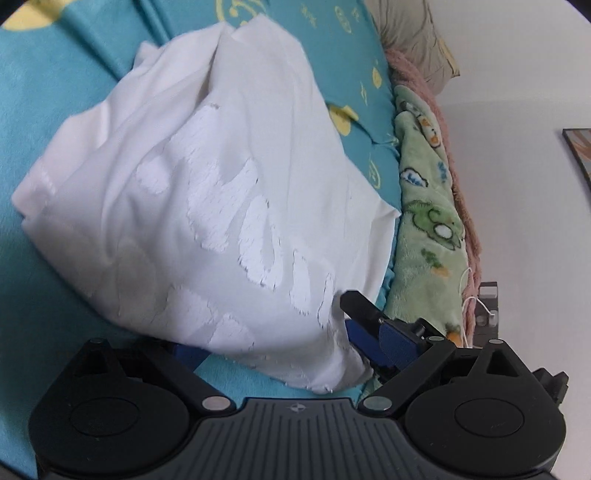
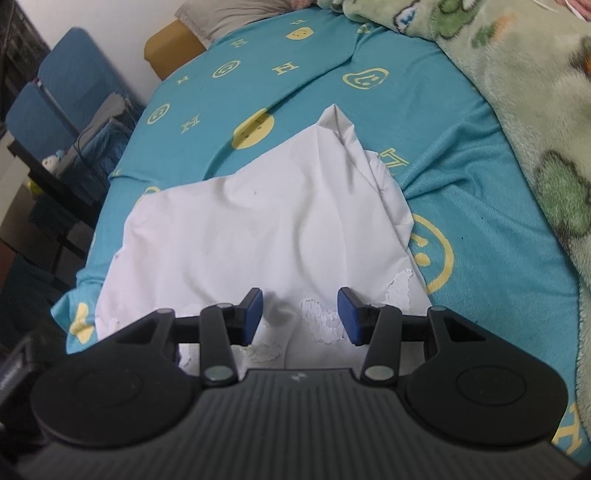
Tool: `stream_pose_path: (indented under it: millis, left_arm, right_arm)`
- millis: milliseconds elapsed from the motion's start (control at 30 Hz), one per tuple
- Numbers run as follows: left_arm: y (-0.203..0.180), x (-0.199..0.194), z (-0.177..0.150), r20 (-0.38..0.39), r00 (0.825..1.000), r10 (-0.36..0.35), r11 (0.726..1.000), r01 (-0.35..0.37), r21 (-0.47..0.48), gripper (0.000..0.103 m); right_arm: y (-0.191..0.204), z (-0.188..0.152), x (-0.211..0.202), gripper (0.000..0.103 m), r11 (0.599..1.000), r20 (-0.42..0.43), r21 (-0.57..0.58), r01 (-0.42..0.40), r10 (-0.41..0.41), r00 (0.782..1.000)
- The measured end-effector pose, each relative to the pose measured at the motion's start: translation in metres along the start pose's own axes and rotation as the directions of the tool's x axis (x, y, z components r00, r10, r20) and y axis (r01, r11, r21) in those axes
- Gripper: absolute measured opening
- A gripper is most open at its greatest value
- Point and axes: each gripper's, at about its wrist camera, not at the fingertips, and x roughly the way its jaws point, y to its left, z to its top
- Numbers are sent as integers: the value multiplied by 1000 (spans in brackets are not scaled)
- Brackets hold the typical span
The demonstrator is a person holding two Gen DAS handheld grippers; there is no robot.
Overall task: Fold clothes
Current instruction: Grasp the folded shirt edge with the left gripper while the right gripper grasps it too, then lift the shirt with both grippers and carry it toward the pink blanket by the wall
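Note:
A white T-shirt (image 1: 207, 192) with worn white print lies crumpled on a teal bedsheet (image 1: 55, 92). My left gripper (image 1: 273, 350) sits at its near edge with its jaws wide apart, and the cloth drapes over and between the blue fingers (image 1: 391, 343), hiding the left one. In the right wrist view the same shirt (image 2: 258, 221) lies spread on the sheet (image 2: 461, 166). My right gripper (image 2: 301, 314) hovers just over its near part, jaws open, nothing held between the blue pads (image 2: 253, 314).
A green fleece blanket (image 1: 424, 221) with a pink one behind it lies along the bed's side, also in the right wrist view (image 2: 546, 129). A pillow (image 1: 413, 33) lies at the head. Blue chairs (image 2: 62, 92) and a dark table (image 2: 48, 184) stand beside the bed.

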Motion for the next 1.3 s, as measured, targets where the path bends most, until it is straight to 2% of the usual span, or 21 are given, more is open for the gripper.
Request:
stream_pose_path:
  millis: [67, 133, 167, 233, 333, 400, 500, 567, 600, 667, 700, 733, 767, 800, 833, 933, 1000, 1100, 1200, 1233, 1300]
  left_arm:
    - [7, -5, 2, 31, 1000, 2, 999, 0, -51, 85]
    - [17, -15, 3, 74, 997, 13, 994, -4, -113, 66]
    - [23, -22, 4, 99, 995, 19, 990, -5, -143, 62]
    - [29, -34, 4, 159, 986, 46, 984, -17, -177, 61]
    - [29, -50, 2, 250, 963, 102, 981, -56, -184, 61]
    - [24, -53, 2, 277, 955, 106, 985, -62, -161, 63]
    - [19, -52, 4, 296, 953, 65, 991, -27, -131, 68]
    - [20, -51, 6, 298, 952, 76, 989, -34, -142, 57]
    - [20, -51, 6, 301, 950, 82, 990, -42, -138, 44]
    - [17, -50, 5, 310, 948, 79, 991, -42, -126, 36]
    - [14, -50, 5, 317, 946, 74, 993, -40, -112, 31]
    - [10, -50, 4, 324, 943, 69, 994, -39, -98, 29]
    - [6, -49, 3, 333, 941, 64, 996, -39, -79, 28]
    - [1, -49, 3, 342, 938, 59, 997, -40, -61, 26]
    - [-2, -50, 2, 349, 935, 56, 998, -42, -47, 25]
    - [-4, -51, 2, 354, 934, 54, 998, -43, -40, 24]
    - [0, -53, 2, 350, 935, 51, 998, -34, -56, 24]
    - [3, -54, 3, 351, 936, 43, 997, -18, -73, 24]
    - [1, -55, 6, 368, 929, 31, 998, -11, -56, 23]
    - [1, -56, 7, 375, 927, 26, 999, -9, -49, 23]
    - [-2, -56, 8, 389, 921, 16, 999, 0, -40, 23]
  right_arm:
    - [-4, 0, -1, 47, 999, 4, 33, -15, 15, 1000]
    - [-8, 0, -2, 46, 998, 6, 59, -26, 26, 1000]
    - [-8, 0, -2, 46, 997, 7, 68, -31, 30, 1000]
    - [-9, 0, -1, 46, 996, 7, 78, -34, 33, 999]
    - [-9, 0, -2, 46, 996, 9, 81, -34, 33, 999]
    - [-10, 0, -2, 46, 995, 13, 91, -37, 36, 999]
    - [-15, 1, -7, 47, 988, 32, 143, -54, 50, 998]
    - [-21, 3, -17, 50, 977, 67, 198, -82, 70, 995]
    - [-23, 4, -24, 50, 966, 82, 228, -118, 102, 991]
    - [-26, 4, -35, 51, 928, 103, 287, -240, 219, 970]
    - [-25, 2, -39, 55, 896, 105, 312, -316, 298, 949]
    - [-24, -1, -41, 68, 856, 106, 341, -387, 374, 921]
    - [-22, -7, -40, 85, 815, 99, 376, -440, 437, 894]
    - [-20, -13, -37, 89, 774, 91, 415, -479, 488, 868]
    - [-17, -20, -33, 91, 742, 70, 449, -497, 525, 848]
    - [-7, -40, -12, 91, 684, -22, 542, -489, 593, 805]
    - [-3, -50, 4, 90, 662, -64, 593, -458, 605, 793]
    - [-7, -57, 21, 91, 644, -69, 652, -401, 577, 814]
    - [-26, -58, 27, 90, 595, -28, 722, -352, 534, 845]
    - [-31, -59, 26, 90, 582, -13, 739, -340, 516, 856]
    - [-40, -60, 21, 84, 576, 23, 757, -308, 448, 894]
